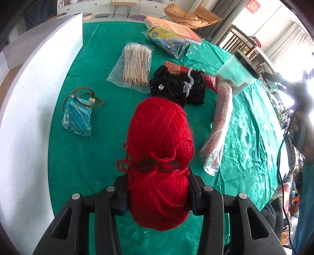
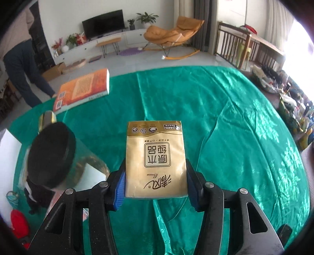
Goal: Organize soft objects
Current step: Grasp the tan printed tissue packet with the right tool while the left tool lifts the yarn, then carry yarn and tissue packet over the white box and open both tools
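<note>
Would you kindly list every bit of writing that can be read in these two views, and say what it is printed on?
"原木纯品", seen upside down: gold tissue pack between the right tongs.
"Breeze", also upside down: same pack, lower down.
Small line and top strip of icons on that pack: too small to read.
Orange book: cover text blurred.
Yellow and blue packet: print too small.
Red wall sign: unreadable.

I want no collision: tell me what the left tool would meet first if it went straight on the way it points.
The left tool, shut on the red yarn skein, points down toward the green cloth. The skein's far end would probably meet the black lace bundle first, or the cloth before it; depth is unclear.
</note>
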The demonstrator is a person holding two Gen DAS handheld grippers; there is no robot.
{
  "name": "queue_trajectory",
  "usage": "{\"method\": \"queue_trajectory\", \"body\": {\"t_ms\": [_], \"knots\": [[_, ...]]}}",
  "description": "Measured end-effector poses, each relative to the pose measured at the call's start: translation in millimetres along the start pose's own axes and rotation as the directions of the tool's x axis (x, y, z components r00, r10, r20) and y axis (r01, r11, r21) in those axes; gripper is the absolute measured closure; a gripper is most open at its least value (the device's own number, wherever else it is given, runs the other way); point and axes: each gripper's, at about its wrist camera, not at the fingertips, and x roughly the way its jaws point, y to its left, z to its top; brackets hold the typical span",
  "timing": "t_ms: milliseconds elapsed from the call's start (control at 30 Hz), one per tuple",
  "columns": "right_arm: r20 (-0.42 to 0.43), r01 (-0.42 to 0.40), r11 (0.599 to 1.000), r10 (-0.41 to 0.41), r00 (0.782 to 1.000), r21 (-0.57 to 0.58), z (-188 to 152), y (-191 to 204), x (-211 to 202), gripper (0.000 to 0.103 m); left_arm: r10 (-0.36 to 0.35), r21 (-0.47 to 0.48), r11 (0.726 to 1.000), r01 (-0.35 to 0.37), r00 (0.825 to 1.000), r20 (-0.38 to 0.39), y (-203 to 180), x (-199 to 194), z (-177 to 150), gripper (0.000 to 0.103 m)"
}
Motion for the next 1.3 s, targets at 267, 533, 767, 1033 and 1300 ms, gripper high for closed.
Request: {"method": "queue_trajectory", "body": {"t_ms": [267,533,767,1033,1300], "knots": [[0.043,-0.223,0.952,0.237,0.971,-0.21,9,134,-90,0.048,-0.036,-0.068,0.997,0.046,0.99,0.137,35,-92,-8,0.058],[-0.15,-0.609,0.726,0.596,0.789,-0.321,-66,321,-153,0.048,0.221,-0.238,0.956,-0.174,0.957,0.188,141,-171,-55,0.058],[-0.318,-0.758,0.543,0.693,0.647,-0.361,-128,423,-173,0.026,0.404,-0.392,0.86,-0.328,0.906,0.126,201,-171,-84,0.014],[-0.169,-0.588,0.708,0.573,0.802,-0.391,-144,345,-144,0.025,0.34,-0.331,0.908,-0.258,0.914,0.222,169,-161,-74,0.001],[-0.031,-0.086,0.979,0.081,0.996,-0.184,-184,171,-67,0.025,0.089,0.034,0.994,-0.1,0.967,0.24,29,-123,-61,0.001]]}}
